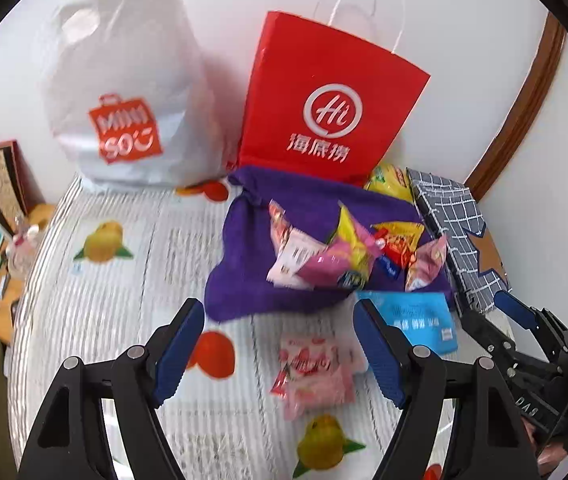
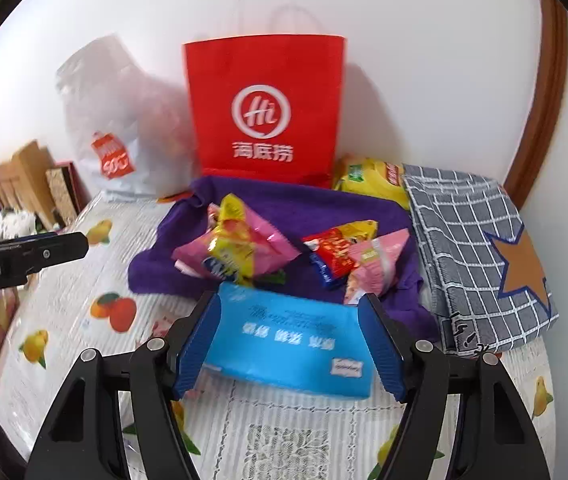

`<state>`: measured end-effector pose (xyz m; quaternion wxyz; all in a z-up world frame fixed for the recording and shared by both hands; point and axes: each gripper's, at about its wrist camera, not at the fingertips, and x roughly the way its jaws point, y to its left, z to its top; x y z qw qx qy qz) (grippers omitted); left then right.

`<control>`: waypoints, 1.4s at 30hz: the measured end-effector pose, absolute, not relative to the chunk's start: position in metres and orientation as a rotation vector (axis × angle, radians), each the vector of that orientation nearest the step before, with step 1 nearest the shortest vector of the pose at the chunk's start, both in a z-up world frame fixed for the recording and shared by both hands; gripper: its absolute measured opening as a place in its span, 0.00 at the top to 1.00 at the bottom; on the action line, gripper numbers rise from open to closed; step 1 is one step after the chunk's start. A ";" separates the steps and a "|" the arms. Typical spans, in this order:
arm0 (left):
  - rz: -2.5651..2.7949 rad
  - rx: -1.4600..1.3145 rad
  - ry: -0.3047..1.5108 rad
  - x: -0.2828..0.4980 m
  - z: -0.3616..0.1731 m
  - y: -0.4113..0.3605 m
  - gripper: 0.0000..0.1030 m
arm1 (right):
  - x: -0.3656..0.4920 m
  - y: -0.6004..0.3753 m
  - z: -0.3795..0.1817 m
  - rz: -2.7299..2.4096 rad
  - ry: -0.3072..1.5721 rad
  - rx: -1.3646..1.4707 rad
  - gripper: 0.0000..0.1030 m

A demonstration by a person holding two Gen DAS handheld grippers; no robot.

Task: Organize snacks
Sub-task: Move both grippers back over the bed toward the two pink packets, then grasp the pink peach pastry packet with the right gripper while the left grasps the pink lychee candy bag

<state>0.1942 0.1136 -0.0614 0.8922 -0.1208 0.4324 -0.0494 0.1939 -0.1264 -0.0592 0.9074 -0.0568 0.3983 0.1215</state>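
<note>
Both my claws over tablecloth point(image 1: 95, 312): right gripper point(image 2: 290, 336) clamped on blue packet point(image 2: 284, 344); left gripper point(image 1: 279, 344) agape, empty, above pink packet point(image 1: 316, 372)

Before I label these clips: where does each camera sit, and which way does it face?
Left wrist: on the left gripper, angled down at a pink snack packet; its own fingers and the right gripper show.
Right wrist: on the right gripper, whose fingers flank a blue packet.
Both share the red paper bag and purple cloth.
</note>
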 end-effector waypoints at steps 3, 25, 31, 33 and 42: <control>-0.096 -0.262 0.908 0.185 -0.065 0.117 0.28 | 0.182 -0.115 -0.063 0.269 0.817 -0.152 0.31; -0.105 -0.237 0.913 0.170 -0.090 0.124 0.28 | 0.149 -0.082 -0.130 0.425 0.880 -0.112 0.30; -0.077 -0.227 0.923 0.171 -0.105 0.132 0.28 | 0.158 -0.063 -0.149 0.489 0.920 -0.098 0.30; -0.068 -0.228 0.933 0.173 -0.109 0.136 0.28 | 0.161 -0.056 -0.154 0.499 0.931 -0.109 0.29; -0.047 -0.228 0.952 0.171 -0.125 0.146 0.28 | 0.174 -0.032 -0.175 0.529 0.987 -0.130 0.29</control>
